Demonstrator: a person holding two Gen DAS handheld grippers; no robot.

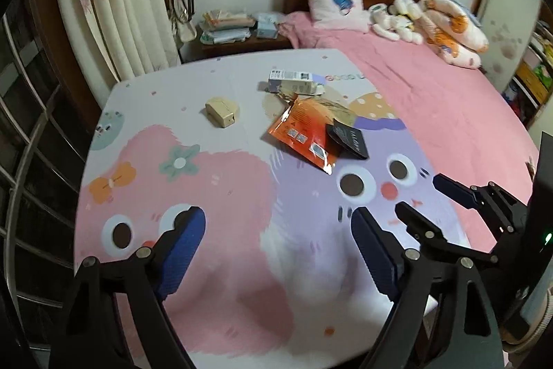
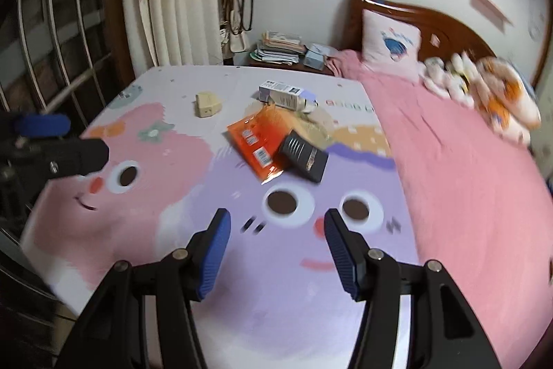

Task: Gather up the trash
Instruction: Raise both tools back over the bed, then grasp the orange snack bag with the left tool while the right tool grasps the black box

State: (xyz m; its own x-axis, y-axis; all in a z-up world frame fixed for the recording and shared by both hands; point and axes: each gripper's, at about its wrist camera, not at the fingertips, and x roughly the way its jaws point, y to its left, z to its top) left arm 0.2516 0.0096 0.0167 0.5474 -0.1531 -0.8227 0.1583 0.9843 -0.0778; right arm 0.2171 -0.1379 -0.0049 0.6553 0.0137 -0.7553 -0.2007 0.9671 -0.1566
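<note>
While both grippers gape empty, trash [image 2: 276, 134] lies ahead.

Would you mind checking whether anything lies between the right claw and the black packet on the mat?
Nothing visible does: only bare cartoon-printed mat separates the open right claw from the flat black packet, which overlaps the orange foil pouch.
</note>
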